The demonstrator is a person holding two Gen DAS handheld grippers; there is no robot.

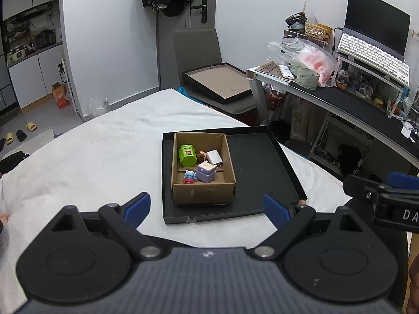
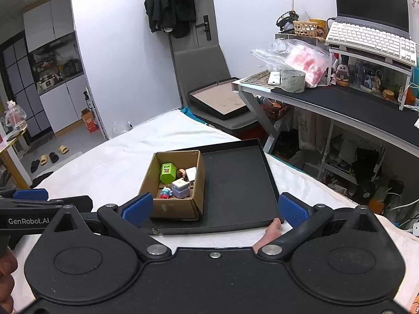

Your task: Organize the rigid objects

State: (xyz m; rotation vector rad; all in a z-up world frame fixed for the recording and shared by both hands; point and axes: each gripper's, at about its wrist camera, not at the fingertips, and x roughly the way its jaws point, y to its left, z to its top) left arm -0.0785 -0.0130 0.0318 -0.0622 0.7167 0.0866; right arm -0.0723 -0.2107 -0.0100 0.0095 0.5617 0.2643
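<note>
Your left gripper [image 1: 207, 209] has its jaws spread wide, nothing between them. It hangs short of the near edge of the black tray [image 1: 262, 167]. Your right gripper [image 2: 213, 208] is likewise spread and empty, over the tray's near edge; from the left camera it shows at the far right.

The cardboard box [image 1: 203, 192] sits ahead of both sets of jaws, inside the tray, against the tray's left and far walls. In the box: a green block [image 1: 187, 155], a white charger [image 1: 214, 157], a lilac pot [image 1: 206, 172], a small blue and red figure [image 1: 189, 176], and a brown piece [image 1: 201, 154] half hidden between block and charger. All five are close together, some touching.

The tray's right half is bare black floor. The tray's raised rim runs all round. The tray lies on a white sheet [image 1: 104, 157], with open sheet to its left and beyond. The desk [image 2: 340, 99] stands well apart to the right; a chair [image 2: 209, 78] with a picture frame on it stands past the far edge.
</note>
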